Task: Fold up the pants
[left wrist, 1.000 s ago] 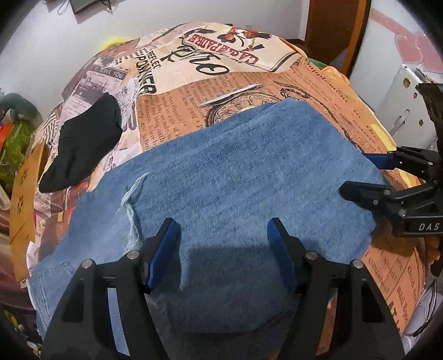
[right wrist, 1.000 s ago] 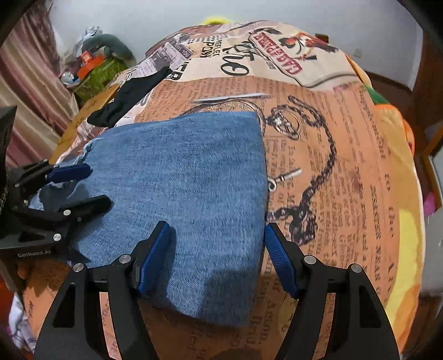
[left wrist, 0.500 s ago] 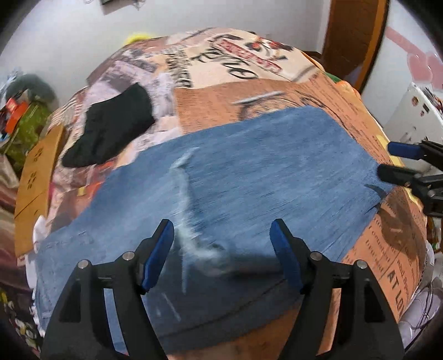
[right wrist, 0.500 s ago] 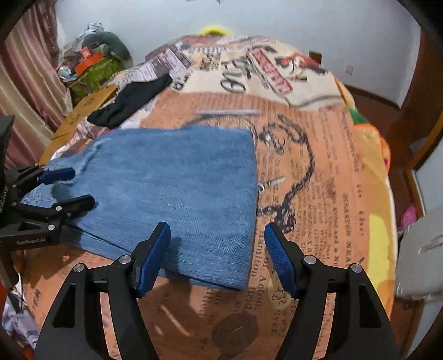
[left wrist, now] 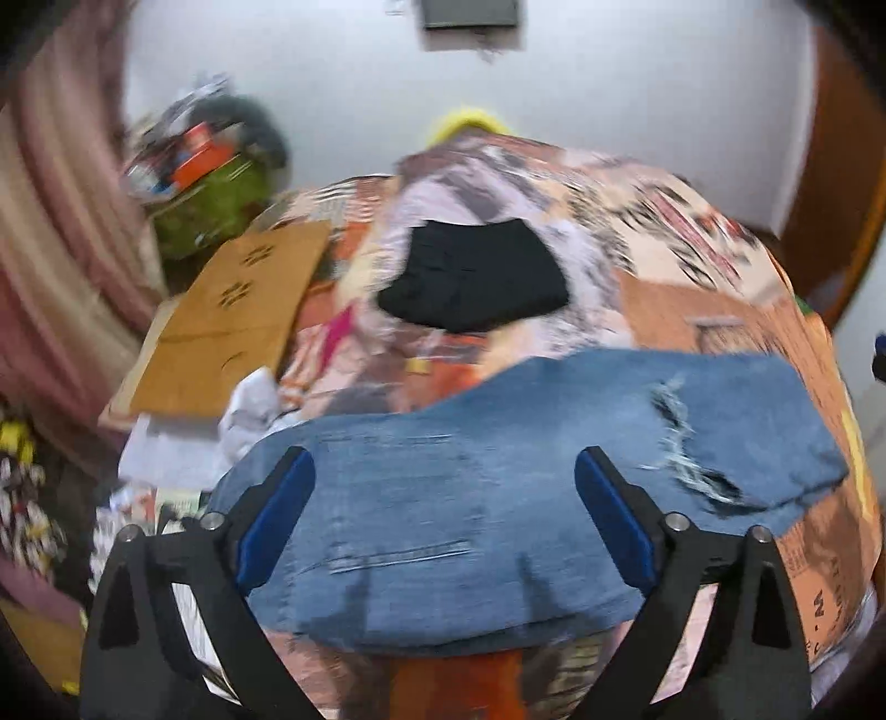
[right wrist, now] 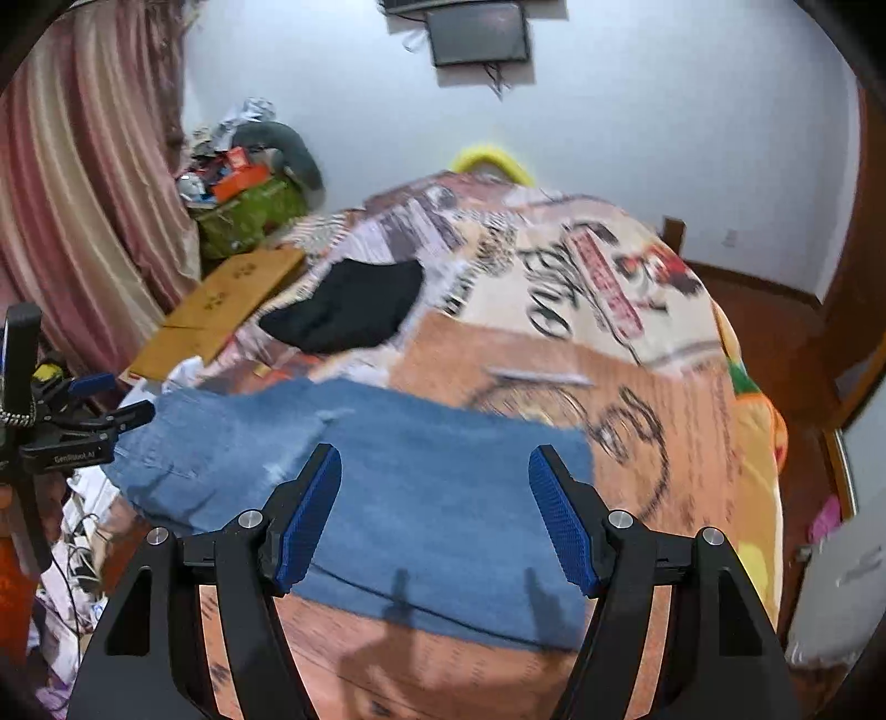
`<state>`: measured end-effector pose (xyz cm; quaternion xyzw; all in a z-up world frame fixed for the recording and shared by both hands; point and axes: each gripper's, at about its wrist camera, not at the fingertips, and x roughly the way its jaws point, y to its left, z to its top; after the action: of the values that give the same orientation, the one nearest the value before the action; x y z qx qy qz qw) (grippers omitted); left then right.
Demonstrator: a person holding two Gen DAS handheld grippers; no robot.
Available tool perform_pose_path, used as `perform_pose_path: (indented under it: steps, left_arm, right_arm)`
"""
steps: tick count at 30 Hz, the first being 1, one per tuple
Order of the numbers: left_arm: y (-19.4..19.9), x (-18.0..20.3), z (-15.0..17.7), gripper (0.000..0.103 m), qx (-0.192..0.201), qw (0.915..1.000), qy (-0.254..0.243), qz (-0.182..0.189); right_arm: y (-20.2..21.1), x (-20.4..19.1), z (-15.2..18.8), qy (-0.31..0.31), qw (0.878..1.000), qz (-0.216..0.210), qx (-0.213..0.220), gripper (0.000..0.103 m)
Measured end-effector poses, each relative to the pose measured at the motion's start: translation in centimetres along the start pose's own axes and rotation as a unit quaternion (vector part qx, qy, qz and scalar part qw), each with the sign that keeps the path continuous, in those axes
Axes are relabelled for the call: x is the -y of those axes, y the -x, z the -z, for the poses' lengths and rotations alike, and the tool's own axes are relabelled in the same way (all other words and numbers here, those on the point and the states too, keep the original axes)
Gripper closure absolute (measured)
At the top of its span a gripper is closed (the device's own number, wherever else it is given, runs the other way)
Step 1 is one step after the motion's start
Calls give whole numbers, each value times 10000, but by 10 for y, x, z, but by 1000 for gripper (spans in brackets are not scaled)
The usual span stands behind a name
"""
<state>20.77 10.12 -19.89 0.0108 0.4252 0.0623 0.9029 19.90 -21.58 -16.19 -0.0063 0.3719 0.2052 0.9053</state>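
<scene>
Left claw (left wrist: pixel 443 498) is spread wide, and its jaws have just been opening, with nothing pinched between them. Its blue pads (left wrist: pixel 275 519) hang above the jeans (left wrist: pixel 498 498) without touching the fabric, so it's fully released. Right claw (right wrist: pixel 434 515) is also apart and empty, hovering over the same denim from the other end; you can see the shadows of its fingers on the cloth below.

So the jeans lie folded flat on the bed (right wrist: pixel 692 443), a blue slab across the near part of the printed newspaper-style bedspread (left wrist: pixel 692 238). From the left wrist view there's a frayed rip (left wrist: pixel 678 443) near the right end of the denim, and stitched seams run across the part under the claw. From the right wrist view the left claw (right wrist: pixel 116 399) shows at the far left edge of the frame, just beside that end of the jeans, off the side of the bed.

Further back on the bedspread sits a black garment (left wrist: pixel 476 277), well apart from the denim. Off the left side of the bed there's a flat piece of cardboard (left wrist: pixel 221 321), a green bag (right wrist: pixel 249 216) stuffed with clutter, and a pinkish curtain (right wrist: pixel 83 194). A dark screen (right wrist: pixel 479 39) hangs on the white wall behind. Left view is pretty blurry, so finer detail is hard to read.
</scene>
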Motion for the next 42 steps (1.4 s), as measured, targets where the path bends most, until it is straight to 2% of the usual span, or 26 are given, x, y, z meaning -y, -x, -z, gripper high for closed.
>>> perform_pose_path:
  steps: [7, 13, 17, 21, 24, 25, 29, 32, 36, 39, 41, 42]
  left_arm:
    - [-3, -83, 30, 4, -223, 9946, 1013, 34]
    - [-21, -128, 75, 4, -657, 9829, 1718, 130]
    - [-39, -148, 103, 4, -962, 9715, 2142, 327]
    - [-54, -157, 133, 4, -1186, 9522, 2732, 680]
    - [-65, -152, 146, 4, -1380, 9412, 2907, 1025]
    - [-68, -150, 148, 4, -1404, 9390, 2945, 1085]
    - [-75, -146, 149, 3, -1351, 9402, 2917, 1123]
    - [-87, -153, 148, 3, -1408, 9310, 3098, 1324]
    - [-106, -164, 142, 3, -1467, 9243, 3233, 1403]
    - [-119, -176, 138, 4, -1466, 9130, 3504, 1486]
    - [-126, -186, 136, 16, -1456, 9043, 3712, 1527]
    - [-131, -192, 135, 18, -1479, 8970, 3848, 1598]
  right_arm:
    - [-26, -51, -18, 405, 9989, -215, -74, 34]
    - [-68, -99, -14, 950, 9935, -296, -555, 34]
    - [-99, -131, -6, 1437, 9845, -245, -976, 34]
    - [-122, -150, 5, 1736, 9756, -236, -1324, 34]
    - [-137, -159, 13, 1871, 9692, -242, -1582, 34]
    - [-143, -161, 15, 1906, 9669, -238, -1679, 34]
    - [-159, -161, 26, 1884, 9601, -283, -2049, 34]
    - [-166, -160, 33, 1875, 9576, -319, -2162, 33]
    - [-166, -164, 36, 2075, 9535, -271, -2169, 29]
    - [-167, -165, 37, 2099, 9530, -291, -2165, 27]
    - [-166, -163, 36, 2049, 9542, -339, -2153, 26]
    - [-167, -162, 36, 2031, 9546, -359, -2151, 26]
